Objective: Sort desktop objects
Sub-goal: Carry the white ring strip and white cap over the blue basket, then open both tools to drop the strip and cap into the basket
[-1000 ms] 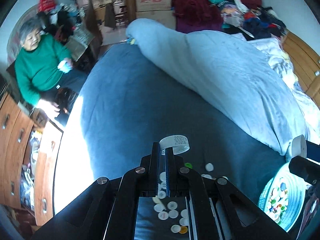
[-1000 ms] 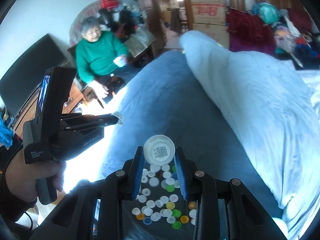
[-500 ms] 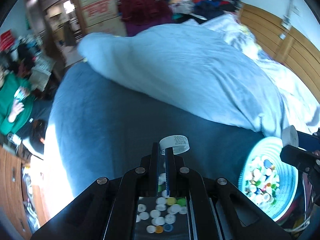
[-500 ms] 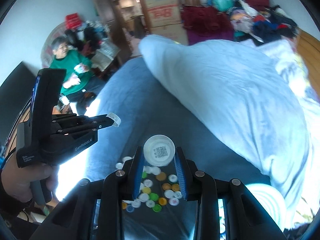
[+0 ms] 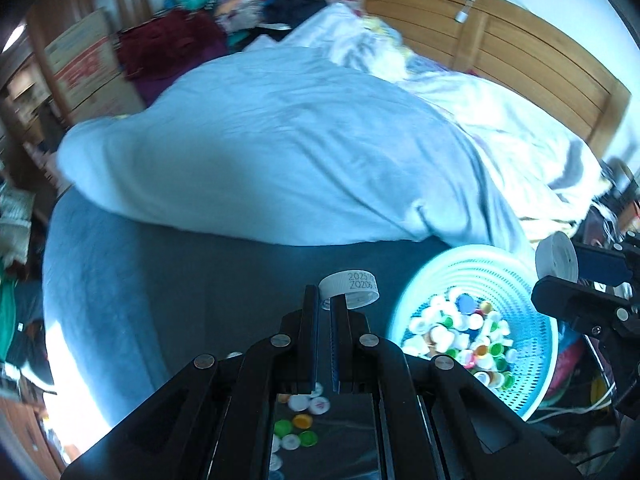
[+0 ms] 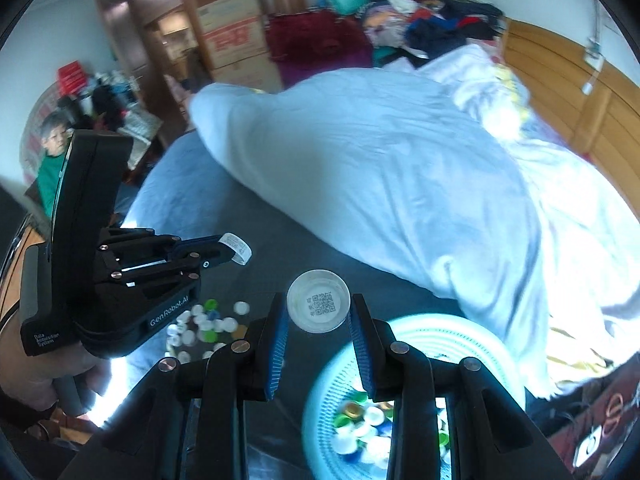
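The left tongs [image 5: 325, 300] are nearly closed, pinching the rim wall of a white cap with printed digits [image 5: 349, 288], which lies flat with its axis roughly vertical, jutting to the right of the tips above the dark blue bed cover [image 5: 168, 280]. The right tongs [image 6: 318, 312] stand moderately apart, gripping by its sides a white cap with a QR code [image 6: 318, 306]; its hollow side faces the camera, so its axis points back along the fingers. This cap hangs above the near rim of a light blue perforated basket [image 6: 460, 344], which holds many caps, mostly white with green, blue and orange ones. Loose caps [image 6: 208, 320] lie scattered on the bed cover beside the basket. A pale blue duvet [image 6: 380, 168] lies beyond.
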`<act>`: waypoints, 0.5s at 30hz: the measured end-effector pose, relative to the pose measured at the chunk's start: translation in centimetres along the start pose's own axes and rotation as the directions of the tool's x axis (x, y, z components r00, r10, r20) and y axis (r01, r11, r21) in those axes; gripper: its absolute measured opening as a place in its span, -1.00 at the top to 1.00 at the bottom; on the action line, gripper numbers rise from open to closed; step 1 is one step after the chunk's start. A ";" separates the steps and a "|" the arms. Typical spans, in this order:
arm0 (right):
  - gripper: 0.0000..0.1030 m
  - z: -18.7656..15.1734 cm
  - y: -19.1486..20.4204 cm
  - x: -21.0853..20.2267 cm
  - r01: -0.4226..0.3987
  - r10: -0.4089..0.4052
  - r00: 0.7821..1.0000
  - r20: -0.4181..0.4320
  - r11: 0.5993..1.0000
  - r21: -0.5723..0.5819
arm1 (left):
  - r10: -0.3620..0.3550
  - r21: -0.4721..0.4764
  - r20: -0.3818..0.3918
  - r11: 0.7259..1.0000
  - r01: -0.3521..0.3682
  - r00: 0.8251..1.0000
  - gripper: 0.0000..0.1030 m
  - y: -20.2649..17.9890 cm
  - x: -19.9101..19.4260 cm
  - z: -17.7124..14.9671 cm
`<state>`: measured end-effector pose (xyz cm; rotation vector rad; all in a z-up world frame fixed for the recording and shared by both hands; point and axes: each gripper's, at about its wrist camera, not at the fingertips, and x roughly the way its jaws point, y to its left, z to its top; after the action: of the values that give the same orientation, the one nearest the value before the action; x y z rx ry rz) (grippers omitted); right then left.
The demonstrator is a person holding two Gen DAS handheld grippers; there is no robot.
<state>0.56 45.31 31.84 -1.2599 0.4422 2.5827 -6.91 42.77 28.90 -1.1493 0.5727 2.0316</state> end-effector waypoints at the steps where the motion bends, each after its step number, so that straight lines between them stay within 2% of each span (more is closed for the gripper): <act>1: 0.36 -0.3 -0.7 -0.1 0.008 -0.008 1.000 -0.003 1.000 0.014 | -0.010 0.017 -0.007 1.000 0.010 1.000 0.94 -0.8 0.4 0.2; 4: 0.36 -1.8 -3.4 0.1 0.039 -0.038 0.999 -0.027 0.997 0.064 | -0.047 0.061 -0.046 0.997 0.050 0.998 0.94 -3.5 2.4 0.4; 9: 0.36 -5.8 -7.5 1.1 0.081 -0.064 0.991 -0.114 0.986 0.145 | -0.098 0.095 -0.137 0.989 0.111 0.986 0.94 -7.5 6.3 -0.6; 15: 0.35 -8.3 -10.7 1.2 0.113 -0.082 0.983 -0.163 0.976 0.186 | -0.136 0.131 -0.175 0.978 0.160 0.975 0.94 -11.4 8.0 -1.1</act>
<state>9.47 52.26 24.28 -1.3793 0.6294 2.3064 -0.33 52.32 21.12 -1.2418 0.6829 1.7497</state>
